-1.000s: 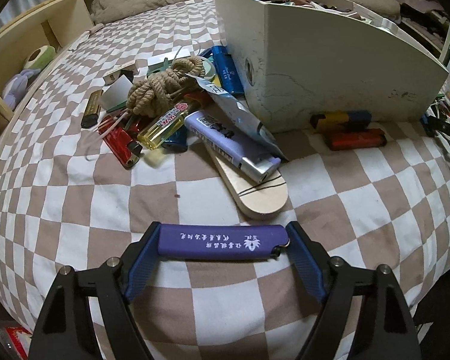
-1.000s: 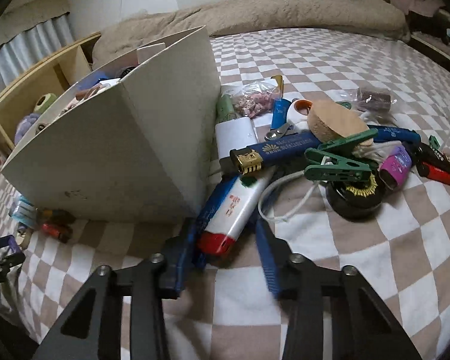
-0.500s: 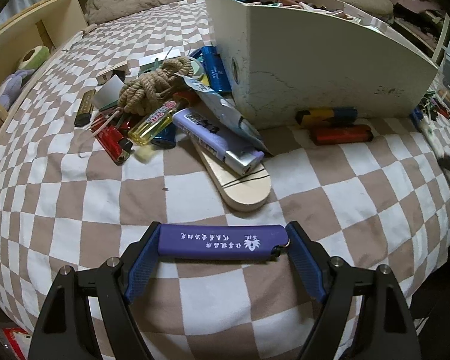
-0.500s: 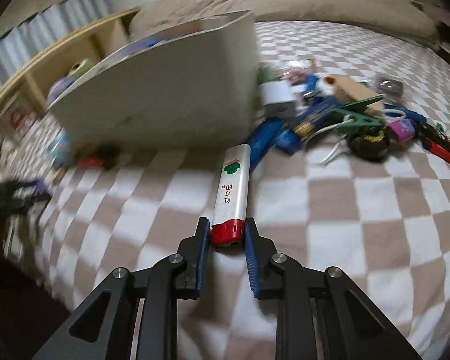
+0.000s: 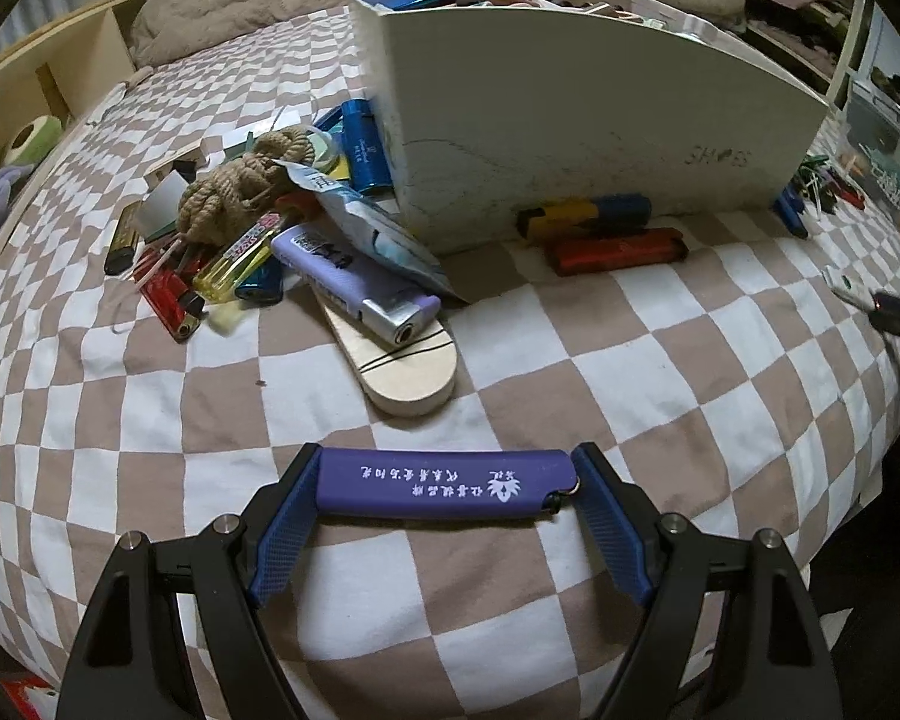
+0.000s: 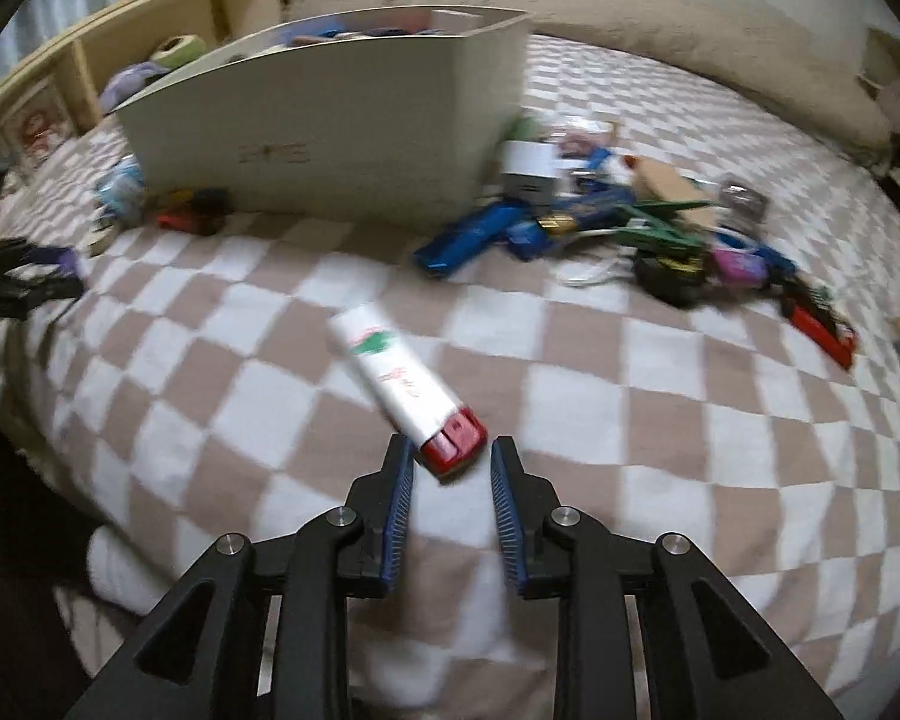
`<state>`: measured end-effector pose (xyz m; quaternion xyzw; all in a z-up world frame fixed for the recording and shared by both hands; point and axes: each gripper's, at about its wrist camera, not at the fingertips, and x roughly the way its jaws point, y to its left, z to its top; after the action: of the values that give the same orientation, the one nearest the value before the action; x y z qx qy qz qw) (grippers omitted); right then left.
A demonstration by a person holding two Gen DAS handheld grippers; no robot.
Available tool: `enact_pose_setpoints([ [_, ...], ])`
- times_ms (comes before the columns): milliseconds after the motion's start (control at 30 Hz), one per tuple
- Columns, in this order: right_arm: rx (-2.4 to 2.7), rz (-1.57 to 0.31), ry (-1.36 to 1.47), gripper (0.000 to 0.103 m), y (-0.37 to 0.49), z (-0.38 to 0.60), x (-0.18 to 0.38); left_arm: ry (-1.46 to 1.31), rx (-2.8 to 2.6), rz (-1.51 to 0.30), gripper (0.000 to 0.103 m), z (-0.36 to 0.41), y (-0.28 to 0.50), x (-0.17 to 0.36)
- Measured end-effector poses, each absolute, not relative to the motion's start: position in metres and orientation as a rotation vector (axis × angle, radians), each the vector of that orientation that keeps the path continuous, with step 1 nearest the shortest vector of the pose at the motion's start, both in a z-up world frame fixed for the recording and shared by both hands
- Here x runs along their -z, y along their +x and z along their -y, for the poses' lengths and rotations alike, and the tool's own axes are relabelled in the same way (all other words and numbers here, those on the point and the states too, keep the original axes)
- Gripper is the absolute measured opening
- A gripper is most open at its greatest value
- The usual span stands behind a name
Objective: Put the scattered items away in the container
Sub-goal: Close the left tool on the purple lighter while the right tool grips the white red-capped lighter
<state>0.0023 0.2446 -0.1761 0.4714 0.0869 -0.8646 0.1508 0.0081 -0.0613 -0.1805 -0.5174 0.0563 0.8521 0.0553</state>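
My left gripper (image 5: 444,489) is shut on a purple lighter (image 5: 444,480), gripped end to end and held crosswise above the checkered blanket (image 5: 660,360). The white container (image 5: 570,114) stands beyond it, with several items inside. In the right wrist view my right gripper (image 6: 450,456) has its jaws opening. A white lighter with a red end (image 6: 390,378) sits tilted between the fingertips, with a gap beside its red end. The picture is motion-blurred. The container (image 6: 342,120) is at the upper left there.
A pile of lighters, a rope bundle (image 5: 240,186), a foil packet and a wooden paddle (image 5: 402,366) lies left of the container. Two lighters (image 5: 612,240) lie along its front. Another pile (image 6: 630,222) lies to its right. A wooden shelf (image 6: 120,42) borders the bed.
The right gripper lifted the white lighter from the pile, carried it over open blanket and rolled. Its jaws then parted and the lighter tipped sideways. The left gripper barely moved.
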Motion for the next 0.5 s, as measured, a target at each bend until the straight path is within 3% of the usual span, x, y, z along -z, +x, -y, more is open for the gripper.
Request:
enact_pose_setpoints([
  [33,2.506,-0.234,1.364,0.061,-0.001,-0.249,0.176,-1.571,-2.587,-0.169,0.082,0.061,0.008,0.181],
  [100,2.545,-0.211,1.384,0.071,-0.005,-0.256,0.178,-1.571,-2.587,-0.165,0.082,0.061,0.008,0.181],
  [167,2.554,-0.176,1.375,0.072,-0.004,-0.260,0.177,-1.570,-2.588,-0.164,0.082,0.061,0.009,0.181],
  [233,2.546,-0.118,1.356,0.088,-0.001,-0.259,0.177,-1.570,-2.591,-0.164,0.082,0.062,0.009,0.181],
  [500,2.567,0.085,1.344,0.090,0.014,-0.230,0.178,-1.573,-2.609,-0.163,0.082,0.060,0.010,0.181],
])
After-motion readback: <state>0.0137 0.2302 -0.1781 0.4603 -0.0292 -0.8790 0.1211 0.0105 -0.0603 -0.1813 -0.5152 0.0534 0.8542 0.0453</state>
